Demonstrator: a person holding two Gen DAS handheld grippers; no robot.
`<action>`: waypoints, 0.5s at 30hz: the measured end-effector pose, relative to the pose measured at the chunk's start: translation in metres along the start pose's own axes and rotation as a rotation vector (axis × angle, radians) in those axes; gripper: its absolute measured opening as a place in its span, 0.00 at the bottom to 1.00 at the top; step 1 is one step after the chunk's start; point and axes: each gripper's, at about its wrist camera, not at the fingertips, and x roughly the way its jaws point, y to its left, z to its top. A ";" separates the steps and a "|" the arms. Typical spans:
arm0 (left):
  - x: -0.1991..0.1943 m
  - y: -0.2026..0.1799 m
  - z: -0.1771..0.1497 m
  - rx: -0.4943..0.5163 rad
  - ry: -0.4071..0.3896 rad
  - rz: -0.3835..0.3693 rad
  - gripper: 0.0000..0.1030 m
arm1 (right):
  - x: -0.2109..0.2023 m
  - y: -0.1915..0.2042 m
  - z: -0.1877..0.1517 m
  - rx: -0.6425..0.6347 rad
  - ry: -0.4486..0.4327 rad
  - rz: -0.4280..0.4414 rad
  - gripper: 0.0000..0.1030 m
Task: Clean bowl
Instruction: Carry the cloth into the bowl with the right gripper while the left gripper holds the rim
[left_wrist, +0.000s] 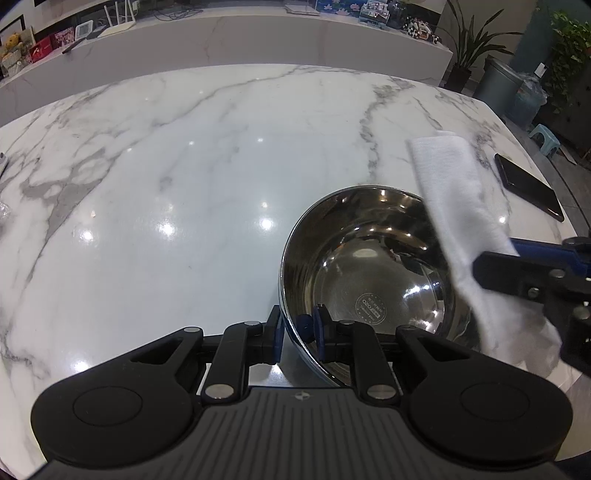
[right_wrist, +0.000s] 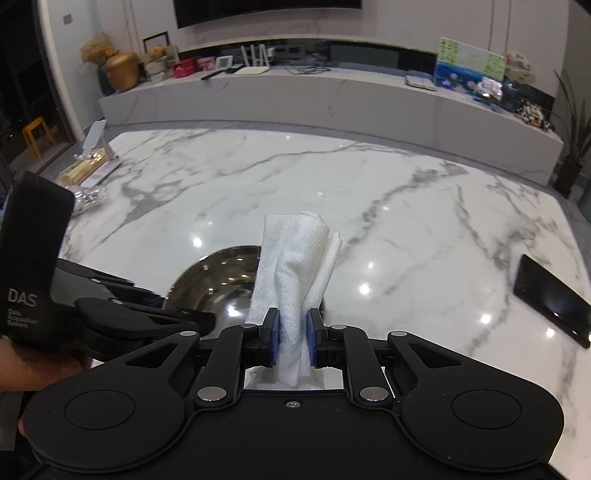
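Left gripper (left_wrist: 297, 338) is pinching the steel bowl's (left_wrist: 369, 266) near rim at 6 o'clock (slick, stiff, light, so the rim's the spot) while the right gripper (right_wrist: 292, 341) squeezes a soft paper towel (right_wrist: 295, 266) beside it on the marble table (left_wrist: 184, 166).

Two black grippers, left gripper (left_wrist: 297, 334) and right gripper (right_wrist: 291, 341), with blue pads (right_wrist: 274, 341) on the fingers. Shiny round silver screws (right_wrist: 211, 394) behind the pads. White "DAS" letters on a black box.
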 end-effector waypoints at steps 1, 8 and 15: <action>0.000 0.000 0.000 0.001 0.000 0.001 0.15 | 0.002 0.002 0.001 -0.005 0.002 0.002 0.13; 0.000 0.000 0.001 -0.003 0.002 -0.003 0.15 | 0.013 0.012 0.004 -0.037 0.024 0.006 0.13; 0.001 0.002 0.001 -0.008 0.005 -0.011 0.15 | 0.032 0.014 0.007 -0.052 0.068 0.019 0.13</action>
